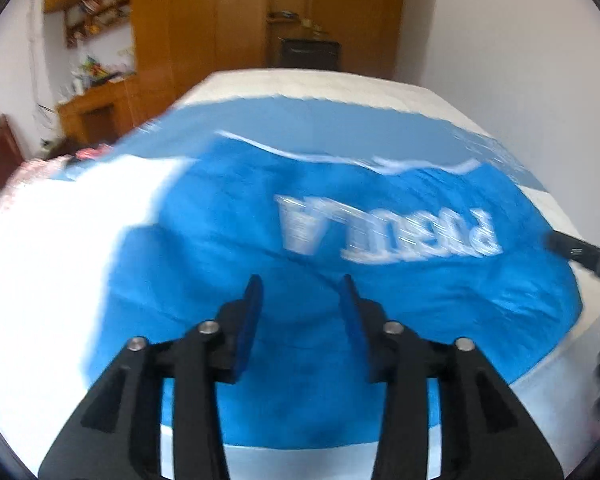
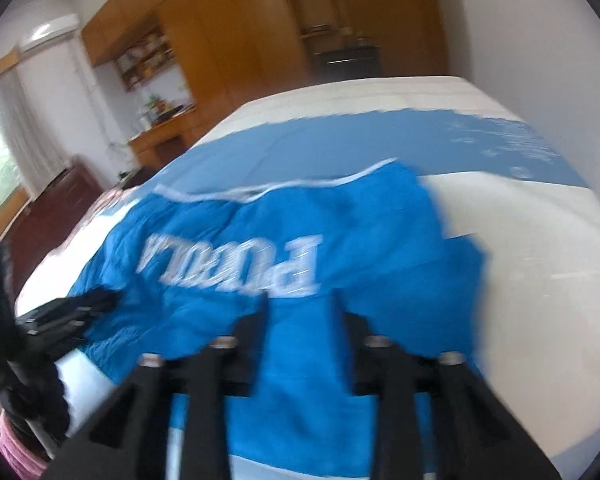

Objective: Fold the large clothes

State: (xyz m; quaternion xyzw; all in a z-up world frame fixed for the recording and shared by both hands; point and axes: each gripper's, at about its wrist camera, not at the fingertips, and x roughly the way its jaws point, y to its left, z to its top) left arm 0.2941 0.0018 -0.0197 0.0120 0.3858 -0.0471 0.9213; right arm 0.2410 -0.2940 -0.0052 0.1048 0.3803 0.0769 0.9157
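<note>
A large blue garment (image 1: 340, 288) with white letters lies spread on the bed (image 1: 320, 80), filling the middle of both frames. Its white-piped edge runs across the upper middle of each frame, and under it a paler blue sheet (image 1: 300, 120) shows on the bed.

The left tool (image 1: 300, 300) stands at the bottom center of its frame, fingers apart, with nothing between them; it hangs over the near part of the garment. The right tool (image 2: 300, 312) is in the same way at the bottom center of its own frame, also spread and empty. Both pictures are blurred, so I cannot tell if the fingers touch the cloth.

I judge that the fold is at an early step: the garment is laid out, somewhat wrinkled, and no edge is gripped. The next move probably calls for each tool to come down on an edge or corner, close on one layer of cloth, and carry it over evenly.
</note>
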